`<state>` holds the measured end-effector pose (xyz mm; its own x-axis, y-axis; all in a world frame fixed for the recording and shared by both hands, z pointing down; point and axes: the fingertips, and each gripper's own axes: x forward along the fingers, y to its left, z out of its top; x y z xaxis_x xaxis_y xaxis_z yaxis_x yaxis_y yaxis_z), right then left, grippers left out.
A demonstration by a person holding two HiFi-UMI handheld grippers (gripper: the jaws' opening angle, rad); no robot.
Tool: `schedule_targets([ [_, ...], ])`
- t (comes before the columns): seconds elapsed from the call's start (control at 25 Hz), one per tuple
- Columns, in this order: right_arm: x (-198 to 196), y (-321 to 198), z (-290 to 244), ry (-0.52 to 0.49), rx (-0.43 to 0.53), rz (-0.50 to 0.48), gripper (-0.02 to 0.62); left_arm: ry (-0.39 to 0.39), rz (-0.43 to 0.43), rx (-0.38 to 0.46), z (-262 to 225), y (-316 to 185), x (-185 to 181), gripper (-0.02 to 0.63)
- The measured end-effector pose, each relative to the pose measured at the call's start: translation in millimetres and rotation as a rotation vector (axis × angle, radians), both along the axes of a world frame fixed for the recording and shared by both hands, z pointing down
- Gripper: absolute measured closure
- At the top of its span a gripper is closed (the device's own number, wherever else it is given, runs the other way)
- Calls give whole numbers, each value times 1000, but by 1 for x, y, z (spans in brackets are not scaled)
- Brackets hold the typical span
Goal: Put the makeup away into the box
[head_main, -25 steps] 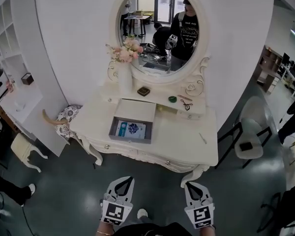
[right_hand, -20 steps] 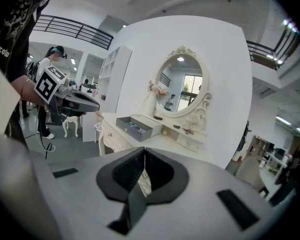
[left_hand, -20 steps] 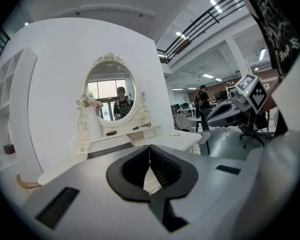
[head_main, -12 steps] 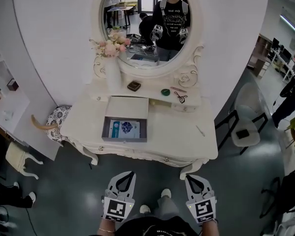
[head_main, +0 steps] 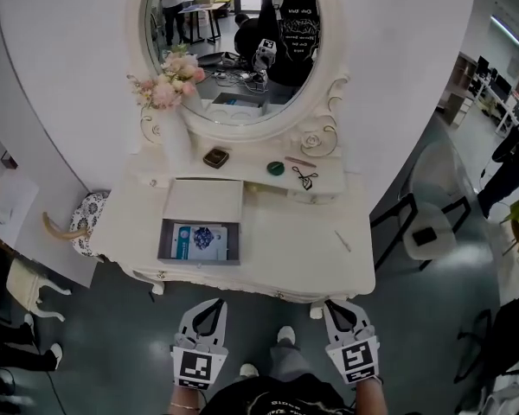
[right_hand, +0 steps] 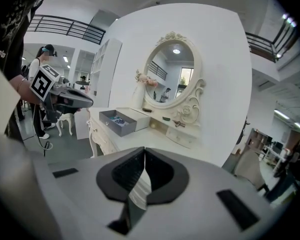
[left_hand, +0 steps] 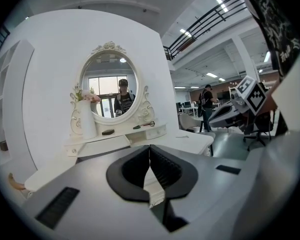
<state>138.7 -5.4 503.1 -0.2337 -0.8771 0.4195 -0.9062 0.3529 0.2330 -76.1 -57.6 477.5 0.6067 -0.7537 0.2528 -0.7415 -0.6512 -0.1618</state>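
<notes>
An open grey box (head_main: 199, 241) with its white lid (head_main: 202, 200) behind it stands on the left half of the white dressing table (head_main: 303, 249). The raised shelf under the mirror carries a dark compact (head_main: 215, 156), a green round pot (head_main: 276, 169), a thin pencil (head_main: 300, 162) and a black looped tool (head_main: 305, 180). A slim stick (head_main: 342, 241) lies on the table's right side. My left gripper (head_main: 216, 303) and right gripper (head_main: 336, 304) hover short of the table's front edge, both shut and empty. The right gripper view shows the box (right_hand: 117, 121) ahead at left.
A vase of pink flowers (head_main: 175, 132) stands left of the oval mirror (head_main: 233, 41). A patterned stool (head_main: 86, 214) sits at the table's left end, a white chair (head_main: 426, 236) at its right. The person's feet (head_main: 285, 335) are on dark floor before the table.
The table has drawn nearer and slid left in the head view. Both grippers have moved toward it together, still shut.
</notes>
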Motion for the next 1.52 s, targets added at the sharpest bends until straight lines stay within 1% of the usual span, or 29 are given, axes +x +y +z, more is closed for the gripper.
schedule_targets([
  [0.2, 24, -34, -1, 3, -6, -21, 584, -2, 9, 11, -3, -29, 37, 589],
  [0.32, 37, -53, -1, 13, -11, -41, 584, 3, 6, -2, -2, -43, 55, 590],
  [0.44, 49, -67, 4, 10, -30, -50, 584, -9, 26, -9, 0, -53, 77, 589],
  [0.56, 59, -83, 6, 7, -26, -68, 583, -5, 47, 4, -3, -66, 102, 589],
  [0.64, 64, -92, 4, 6, -21, -82, 584, -12, 55, 7, -3, -72, 115, 590],
  [0.76, 76, -100, 5, -2, -23, -90, 583, -25, 54, -13, 2, -78, 128, 589],
  [0.92, 90, -110, 7, -3, -24, -100, 584, -3, 26, -36, 6, -82, 138, 589],
  [1.0, 99, -116, 10, 3, -27, -85, 583, -2, 24, -34, 8, -83, 143, 591],
  [1.12, 110, -122, 14, -14, -47, -57, 583, -12, 31, -41, 12, -82, 148, 590],
  [1.16, 111, -123, 16, -22, -58, -56, 576, -13, 30, -45, 12, -82, 148, 589],
  [1.28, 112, -123, 25, -36, -95, -53, 505, -12, 28, -44, 10, -83, 146, 590],
  [1.52, 122, -125, 50, -19, -174, -9, 489, -24, 20, -50, 6, -89, 133, 590],
])
